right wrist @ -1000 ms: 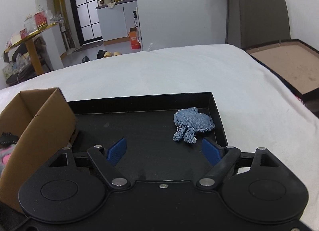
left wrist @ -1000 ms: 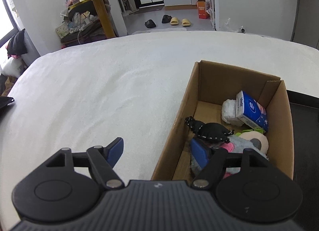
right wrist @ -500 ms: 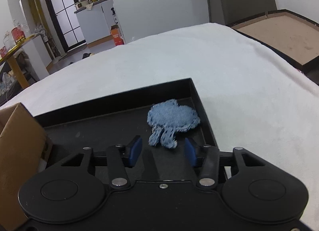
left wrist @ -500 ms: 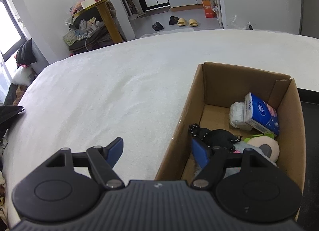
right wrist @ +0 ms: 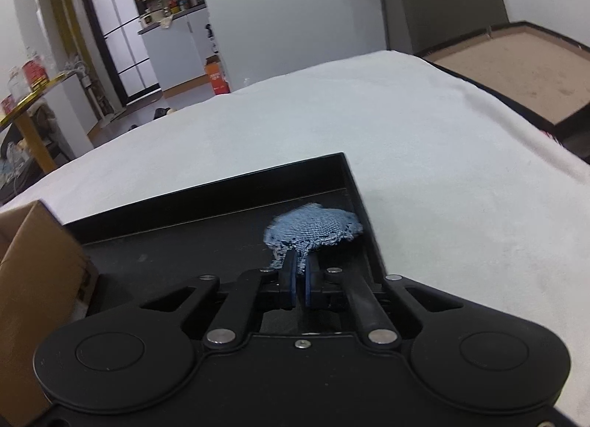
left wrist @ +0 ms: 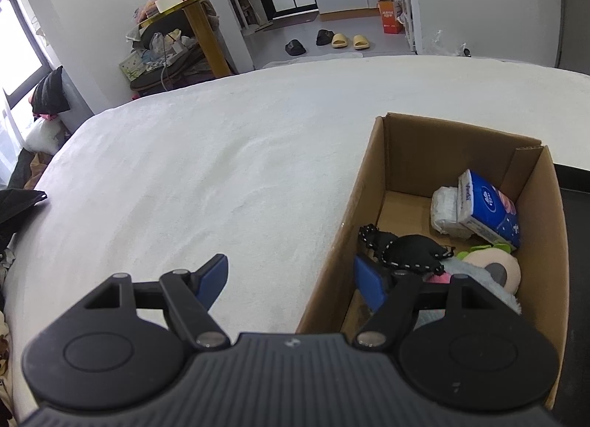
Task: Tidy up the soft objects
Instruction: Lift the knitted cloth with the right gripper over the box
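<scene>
One brown cardboard box (left wrist: 413,154), one shallow black tray (right wrist: 206,198), one blue denim patch (right wrist: 313,229), one blue tissue pack (left wrist: 486,209), four slippers (left wrist: 326,40) on the far floor

Each camera sat just behind its own tongs and looked forward and downward along the two fingers, so the black housing filled the bottom of each fisheye view.

The left wrist view faced across the white surface (left wrist: 221,169) toward a far doorway, with the cardboard box (left wrist: 545,242) close at lower right and a strip of the black tray (left wrist: 575,183) beyond it at the right edge.

The right wrist view hung low and close over the same black tray (right wrist: 221,187), with the box corner (right wrist: 37,242) at its left edge.

Both views shared the box, the tray and the white surface.
</scene>
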The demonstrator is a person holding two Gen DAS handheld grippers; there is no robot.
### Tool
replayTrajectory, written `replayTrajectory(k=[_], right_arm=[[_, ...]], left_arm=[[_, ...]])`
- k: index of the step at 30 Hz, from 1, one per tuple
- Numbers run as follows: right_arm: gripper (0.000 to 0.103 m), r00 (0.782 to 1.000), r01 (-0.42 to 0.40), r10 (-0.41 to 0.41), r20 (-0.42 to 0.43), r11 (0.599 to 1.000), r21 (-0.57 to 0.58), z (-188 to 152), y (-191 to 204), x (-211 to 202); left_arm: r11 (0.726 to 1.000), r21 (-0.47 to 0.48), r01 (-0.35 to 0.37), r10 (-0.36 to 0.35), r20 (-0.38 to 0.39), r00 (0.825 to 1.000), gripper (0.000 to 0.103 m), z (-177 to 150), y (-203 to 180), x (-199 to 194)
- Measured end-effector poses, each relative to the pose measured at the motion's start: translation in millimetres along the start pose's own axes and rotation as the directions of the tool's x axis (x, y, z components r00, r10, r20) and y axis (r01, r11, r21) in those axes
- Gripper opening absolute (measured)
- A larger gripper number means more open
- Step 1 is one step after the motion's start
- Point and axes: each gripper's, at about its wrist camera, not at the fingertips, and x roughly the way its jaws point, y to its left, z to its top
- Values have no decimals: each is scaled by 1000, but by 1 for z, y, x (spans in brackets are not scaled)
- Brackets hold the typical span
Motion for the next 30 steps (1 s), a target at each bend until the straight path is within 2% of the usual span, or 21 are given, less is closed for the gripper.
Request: replayTrajectory(k=[18,30], right_arm=[[4,997,-13,16,69,999,-43,16,28,-58],[4,985,-100,114,132,989,-104,32,68,-82]], left_arm=[[996,-14,84,-84,4,996,73,-15,12,-16],[987,-39,159,-159,0,987,73,-15,18,-17]])
